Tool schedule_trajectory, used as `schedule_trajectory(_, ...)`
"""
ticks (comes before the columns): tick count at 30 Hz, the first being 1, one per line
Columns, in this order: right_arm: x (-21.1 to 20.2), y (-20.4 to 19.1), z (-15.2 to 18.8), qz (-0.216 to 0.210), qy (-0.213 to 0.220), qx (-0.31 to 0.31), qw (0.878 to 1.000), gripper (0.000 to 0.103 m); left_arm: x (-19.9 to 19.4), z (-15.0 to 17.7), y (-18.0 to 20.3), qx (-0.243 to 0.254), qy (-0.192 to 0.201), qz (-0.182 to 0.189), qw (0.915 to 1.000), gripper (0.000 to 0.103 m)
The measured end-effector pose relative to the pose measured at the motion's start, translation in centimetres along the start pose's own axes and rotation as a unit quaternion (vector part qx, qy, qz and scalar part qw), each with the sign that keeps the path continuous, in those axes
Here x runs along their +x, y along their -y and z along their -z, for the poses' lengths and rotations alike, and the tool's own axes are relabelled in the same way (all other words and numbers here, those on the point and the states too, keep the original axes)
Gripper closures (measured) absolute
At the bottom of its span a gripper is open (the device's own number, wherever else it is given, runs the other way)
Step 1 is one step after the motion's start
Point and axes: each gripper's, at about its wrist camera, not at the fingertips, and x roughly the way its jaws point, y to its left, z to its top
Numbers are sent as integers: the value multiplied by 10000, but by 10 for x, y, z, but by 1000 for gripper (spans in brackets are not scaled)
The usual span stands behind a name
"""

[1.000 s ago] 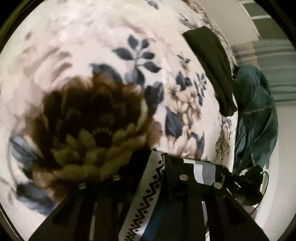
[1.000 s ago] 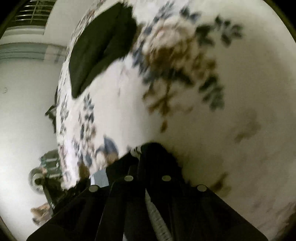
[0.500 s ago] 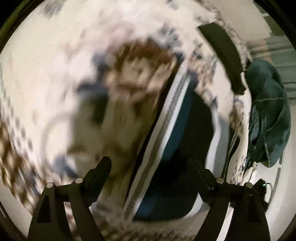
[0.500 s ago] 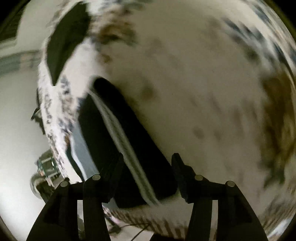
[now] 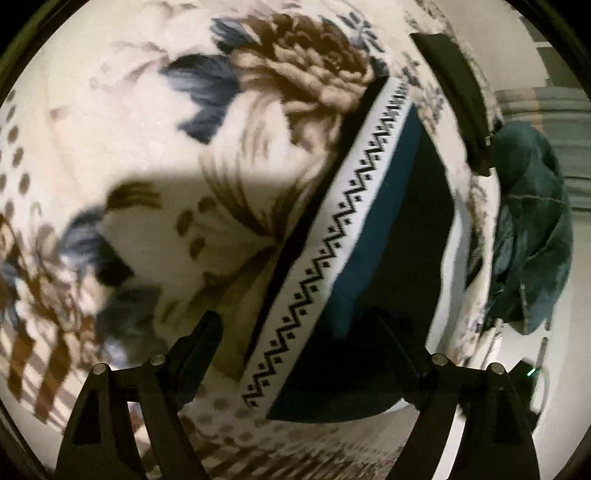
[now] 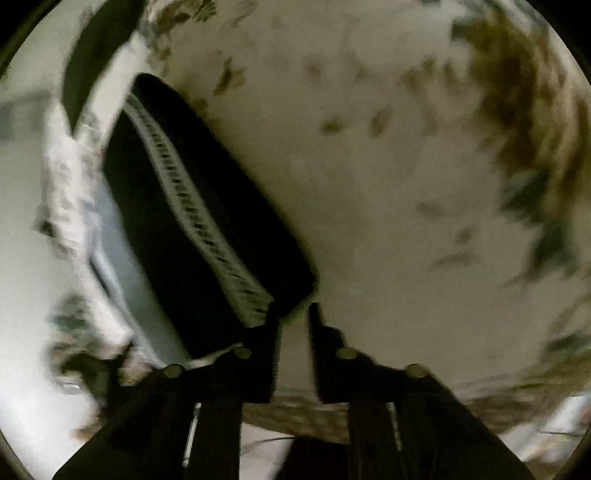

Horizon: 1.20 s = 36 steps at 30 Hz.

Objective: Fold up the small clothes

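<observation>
Covering the bed, floral blanket

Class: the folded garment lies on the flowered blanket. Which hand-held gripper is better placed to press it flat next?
Probably left: the left hand-held gripper stands wide open over the folded garment. The right hand-held gripper, nearly closed, sits off its corner.

a bed under a cream floral blanket fills both views. past its edge a crumpled teal cloth sits before a pale wall and pale floor.
</observation>
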Motion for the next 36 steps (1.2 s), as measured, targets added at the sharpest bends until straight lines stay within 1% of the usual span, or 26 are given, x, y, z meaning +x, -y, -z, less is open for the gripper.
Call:
schedule_trajectory(1,-16,-13,-5,315,217,-239,9990,72,-1,2,1,64,51,95,9999,19)
schedule_trajectory(2,-32,-30,-10,398,468,-524,9967,67,-1,5,3,181,127,148,9996,19)
schedule_trajectory(3,-51,-60,-17,506,764,-960,9912,52,0,8,4,247,163,182,9994,19)
schedule_trajectory(4,-59,-84,-21,562,906,-1281,9860,38,2,11,5,266,182,221,9992,19)
schedule_trajectory(5,-64,-123,-27,491,959,-1825,9773,34,4,14,5,267,210,289,9990,19)
schedule_trajectory(6,-62,-157,-33,379,858,-2322,9681,31,7,16,4,259,249,369,9987,20)
schedule_trajectory(7,-49,-203,-38,312,602,-2984,9520,31,7,17,4,252,277,412,9984,20)
schedule_trajectory(9,-19,-279,-44,196,258,-3851,9223,31,8,19,1,241,387,520,9976,20)
schedule_trajectory(10,4,-321,-45,153,61,-4266,9043,31,6,19,1,255,438,535,9973,22)
schedule_trajectory(12,50,-383,-46,330,-263,-4846,8737,31,3,21,2,336,576,629,9958,39)
schedule_trajectory(13,70,-398,-42,397,-540,-5008,8630,31,1,21,2,373,613,626,9955,43)
schedule_trajectory(15,111,-420,-34,666,-1129,-5215,8431,31,0,22,3,493,671,691,9941,59)
schedule_trajectory(16,130,-425,-27,986,-1309,-5363,8280,32,-1,22,2,504,701,698,9938,63)
schedule_trajectory(17,144,-429,-17,1314,-1309,-5613,8066,37,-1,23,-1,481,728,724,9935,72)
schedule_trajectory(18,151,-433,-9,1503,-1144,-5884,7862,67,-2,23,-4,428,747,814,9930,76)
schedule_trajectory(19,153,-430,-5,1579,-1134,-5956,7794,77,-2,24,-6,406,765,851,9926,77)
schedule_trajectory(23,144,-422,-26,1353,-850,-5557,8159,83,1,30,-11,432,753,851,9926,79)
schedule_trajectory(25,147,-418,-34,1231,-951,-5341,8310,83,4,31,-13,375,624,870,9935,78)
schedule_trajectory(26,149,-420,-34,1174,-997,-5283,8350,83,3,25,-16,244,462,918,9944,74)
schedule_trajectory(29,145,-414,-40,871,-1194,-5041,8509,72,-12,12,-20,110,259,871,9958,65)
schedule_trajectory(30,139,-409,-41,792,-1194,-4931,8581,58,-18,8,-18,132,278,840,9960,50)
schedule_trajectory(31,120,-399,-48,606,-1084,-4763,8705,44,-24,4,-15,186,342,792,9961,38)
schedule_trajectory(32,94,-384,-58,360,-842,-4556,8855,38,-32,-5,-12,259,455,714,9961,19)
schedule_trajectory(33,68,-365,-68,211,-569,-4336,8991,29,-35,-8,-11,286,512,707,9958,18)
schedule_trajectory(34,53,-351,-73,168,-358,-4191,9071,29,-36,-18,-8,321,540,768,9951,18)
schedule_trajectory(36,10,-293,-91,236,157,-3669,9298,29,-32,-34,-3,380,516,672,9957,18)
